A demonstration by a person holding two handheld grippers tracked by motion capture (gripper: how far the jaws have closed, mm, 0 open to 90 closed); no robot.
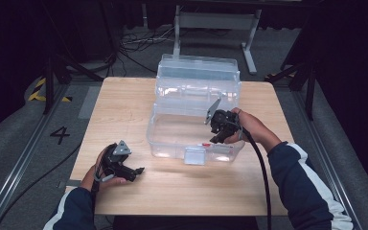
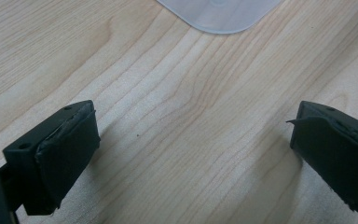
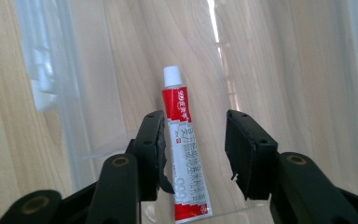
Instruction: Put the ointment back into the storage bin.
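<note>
Tube: a red-and-white tube [image 3: 184, 154] with a white cap lies flat on the floor of the box [image 1: 172, 139], cap pointing away from the right gripper's camera.
Box: clear plastic, open, lid tipped back, standing at the middle of the table [image 1: 124, 103]; a clear latch sits on its front wall.
Right gripper: right gripper [image 3: 196, 149] reaches down into the box at its right end, held by the right hand [image 1: 251, 125]; jaws apart, one on each side of the tube. The left pad looks just beside the tube or grazing it, the right pad stands clear, so nothing is pinched.
Left gripper: left gripper [image 2: 191, 149] rests low over bare wood near the table's front left, in the left hand [image 1: 96, 175]; jaws spread wide, nothing between them.
Box corner: a rounded clear corner shows at the top of the left gripper view, well apart from those jaws.
</note>
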